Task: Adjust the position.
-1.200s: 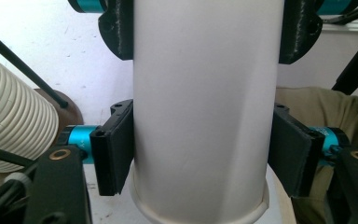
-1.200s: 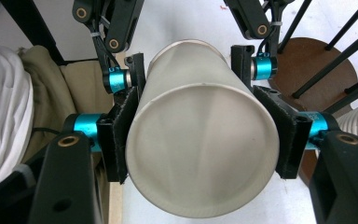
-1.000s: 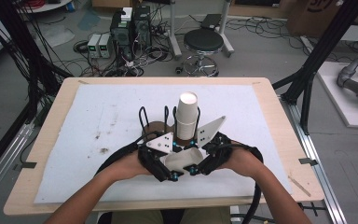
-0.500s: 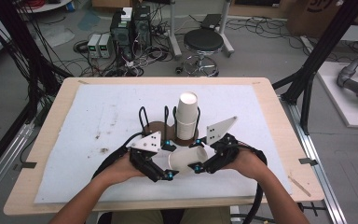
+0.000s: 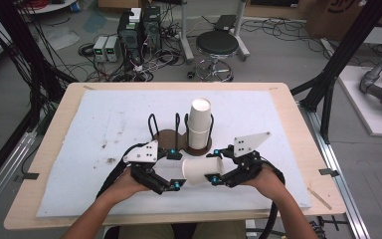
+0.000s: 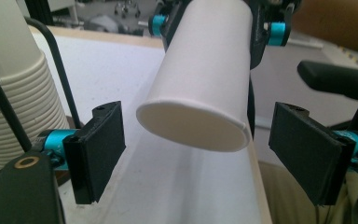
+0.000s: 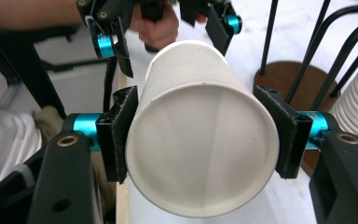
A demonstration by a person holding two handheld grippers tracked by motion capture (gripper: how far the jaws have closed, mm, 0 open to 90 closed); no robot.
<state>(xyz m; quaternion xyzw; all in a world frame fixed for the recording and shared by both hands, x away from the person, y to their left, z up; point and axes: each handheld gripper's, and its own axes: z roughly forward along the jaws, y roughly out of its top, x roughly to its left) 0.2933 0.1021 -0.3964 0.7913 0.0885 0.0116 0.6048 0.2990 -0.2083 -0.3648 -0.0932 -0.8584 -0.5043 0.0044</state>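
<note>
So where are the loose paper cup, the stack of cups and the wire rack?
loose paper cup (image 5: 202, 171), high view, its side wall.
stack of cups (image 5: 199, 122), high view, upper side.
wire rack (image 5: 152, 124), high view, left wire loop.

- A paper cup (image 5: 202, 171) lies level between the two hand-held grippers, blocking the straight way from the left hand-held gripper (image 5: 174, 171) to the right hand-held gripper (image 5: 217, 165).
- Just behind them, a black wire cup rack (image 5: 176, 134) on its round brown bases bars the way forward; its right bay is taken by a tall stack of cups (image 5: 199, 123).
- Open white padding on the bench (image 5: 99, 124) stretches free to the left of the rack, and likewise to its right and behind it.
</note>
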